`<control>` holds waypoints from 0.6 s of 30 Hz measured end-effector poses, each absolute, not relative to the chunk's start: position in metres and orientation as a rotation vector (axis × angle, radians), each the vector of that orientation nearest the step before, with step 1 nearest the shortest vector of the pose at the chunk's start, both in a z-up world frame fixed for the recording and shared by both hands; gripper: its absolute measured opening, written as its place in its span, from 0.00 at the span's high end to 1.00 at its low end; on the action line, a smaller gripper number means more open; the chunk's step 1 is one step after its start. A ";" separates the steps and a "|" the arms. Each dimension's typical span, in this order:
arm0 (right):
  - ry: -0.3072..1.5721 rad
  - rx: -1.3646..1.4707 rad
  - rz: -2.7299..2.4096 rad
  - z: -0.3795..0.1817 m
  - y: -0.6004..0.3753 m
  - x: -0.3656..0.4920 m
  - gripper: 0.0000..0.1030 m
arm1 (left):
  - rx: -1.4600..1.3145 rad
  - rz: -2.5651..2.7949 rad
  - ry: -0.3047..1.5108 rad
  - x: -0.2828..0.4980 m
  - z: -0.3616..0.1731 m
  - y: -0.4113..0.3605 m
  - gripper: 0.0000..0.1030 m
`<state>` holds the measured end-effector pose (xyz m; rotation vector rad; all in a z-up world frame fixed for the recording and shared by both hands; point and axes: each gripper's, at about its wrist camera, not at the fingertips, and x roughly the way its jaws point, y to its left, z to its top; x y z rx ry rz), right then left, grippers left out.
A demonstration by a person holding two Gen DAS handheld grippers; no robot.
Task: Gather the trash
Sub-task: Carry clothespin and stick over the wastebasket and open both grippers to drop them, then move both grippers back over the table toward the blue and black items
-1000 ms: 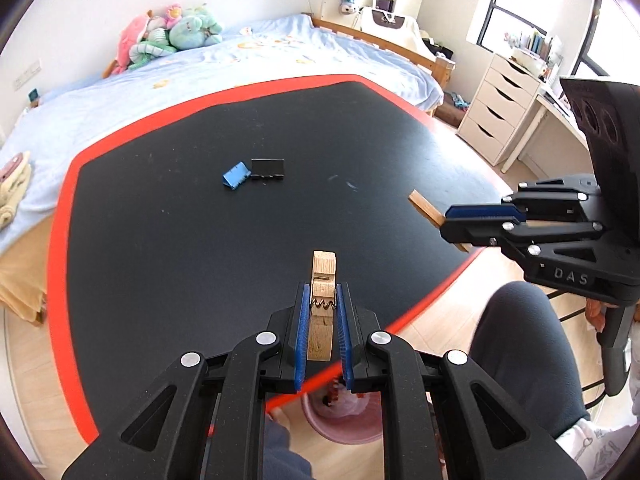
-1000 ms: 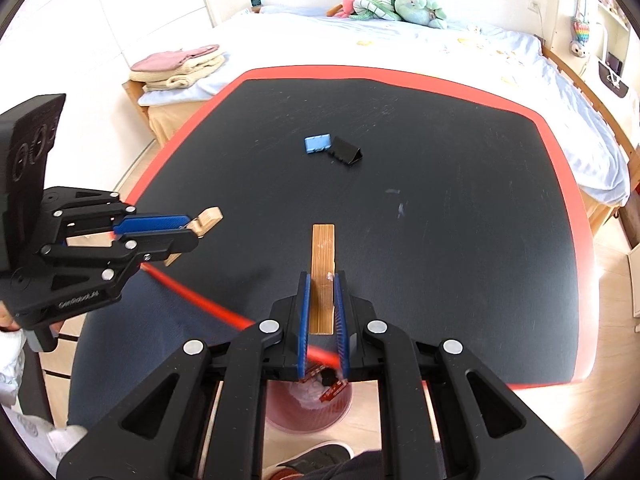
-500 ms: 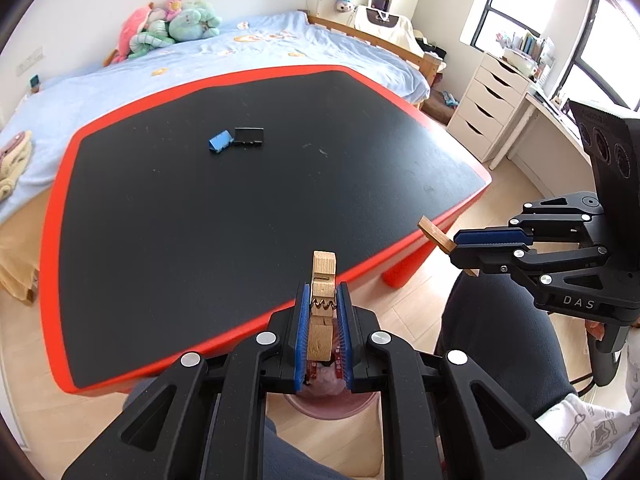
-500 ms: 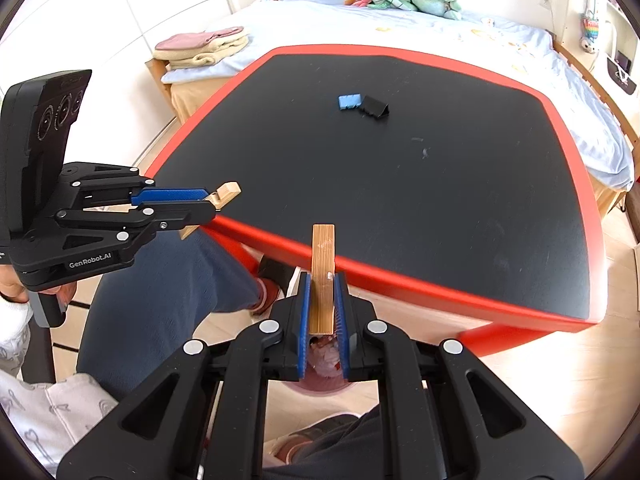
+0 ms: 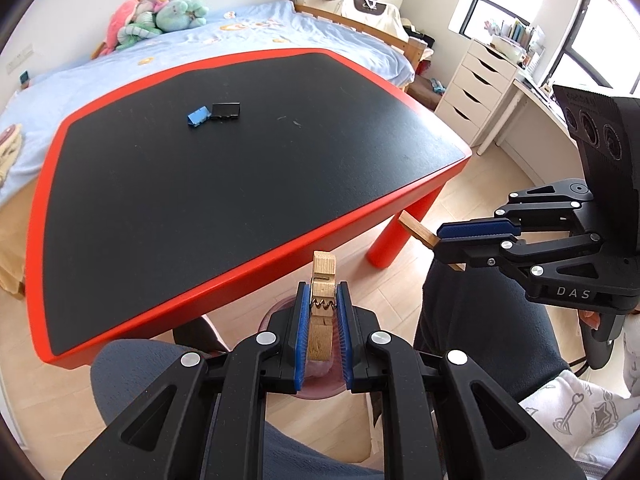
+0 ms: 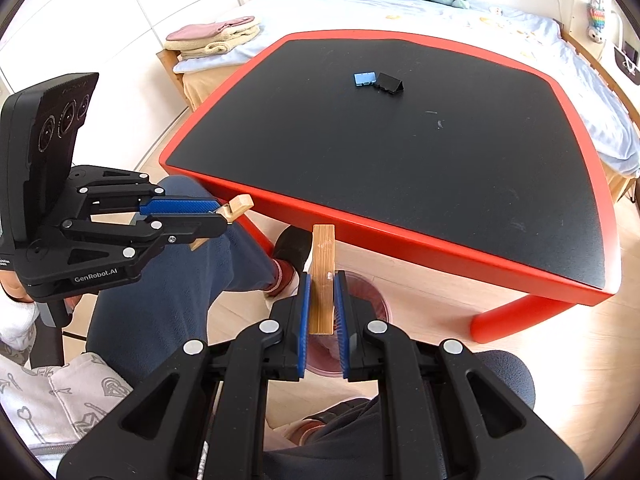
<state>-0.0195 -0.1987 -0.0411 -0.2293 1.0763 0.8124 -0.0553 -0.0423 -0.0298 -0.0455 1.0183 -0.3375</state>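
My left gripper [image 5: 323, 294] is shut on a wooden clothespin [image 5: 322, 280], which sticks up between its blue pads. My right gripper [image 6: 322, 280] is shut on a flat wooden stick [image 6: 323, 264]. Both hang off the near edge of the black table with the red rim [image 5: 248, 256], above a pink bin [image 6: 370, 294] on the floor that the fingers mostly hide. In the left wrist view the right gripper [image 5: 438, 236] shows at the right with its stick [image 5: 416, 229]. On the table lie a blue clip [image 5: 198, 115] and a black clip [image 5: 226, 110], touching.
The person's legs in dark trousers [image 6: 168, 280] flank the bin, with a foot [image 6: 286, 272] close beside it. A red table leg [image 5: 392, 240] stands near. A bed [image 5: 280, 36] with stuffed toys lies behind the table, and white drawers [image 5: 476, 92] at the right.
Both grippers have drawn back from over the tabletop to beyond its near edge, above the pink bin. Each has kept its wooden piece.
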 end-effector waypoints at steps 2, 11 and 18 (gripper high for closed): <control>1.075 -0.227 0.816 -0.041 -0.199 -0.020 0.89 | -0.045 -0.338 1.017 -0.057 -0.030 -0.043 0.87; 1.078 -0.224 0.829 -0.040 -0.198 -0.021 0.89 | -0.046 -0.343 1.019 -0.057 -0.031 -0.043 0.87; 1.081 -0.228 0.794 -0.045 -0.201 -0.017 0.19 | -0.055 -0.326 1.017 -0.054 -0.036 -0.042 0.22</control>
